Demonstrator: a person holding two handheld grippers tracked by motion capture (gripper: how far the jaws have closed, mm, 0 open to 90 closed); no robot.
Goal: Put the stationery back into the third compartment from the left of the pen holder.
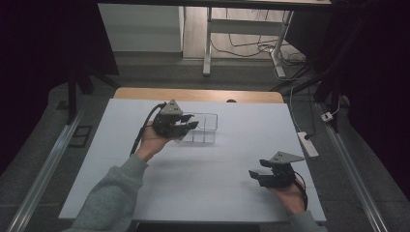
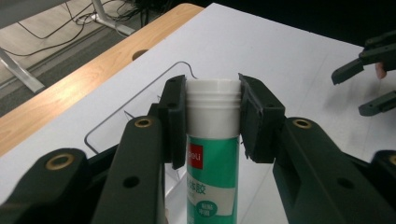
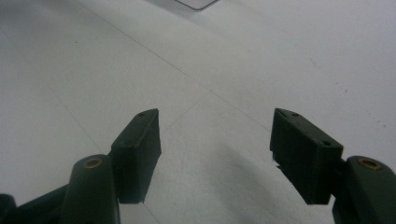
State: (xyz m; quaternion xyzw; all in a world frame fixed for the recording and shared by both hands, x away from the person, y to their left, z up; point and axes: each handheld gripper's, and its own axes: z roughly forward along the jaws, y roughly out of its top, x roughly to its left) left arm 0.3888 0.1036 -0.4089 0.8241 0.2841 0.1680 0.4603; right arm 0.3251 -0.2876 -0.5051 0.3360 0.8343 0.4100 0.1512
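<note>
Left claw (image 2: 212,121) clamped on glue stick (image 2: 213,140) cap

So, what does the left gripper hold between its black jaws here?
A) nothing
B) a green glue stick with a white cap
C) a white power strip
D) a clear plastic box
B: in the left gripper view the left gripper pinches the green glue stick's white cap.

Glue stick (image 2: 212,154): green body, white cap, red logo. Tongs (image 2: 212,116) black. Table (image 1: 232,159) white. Sleeve (image 1: 113,198) grey.
</note>
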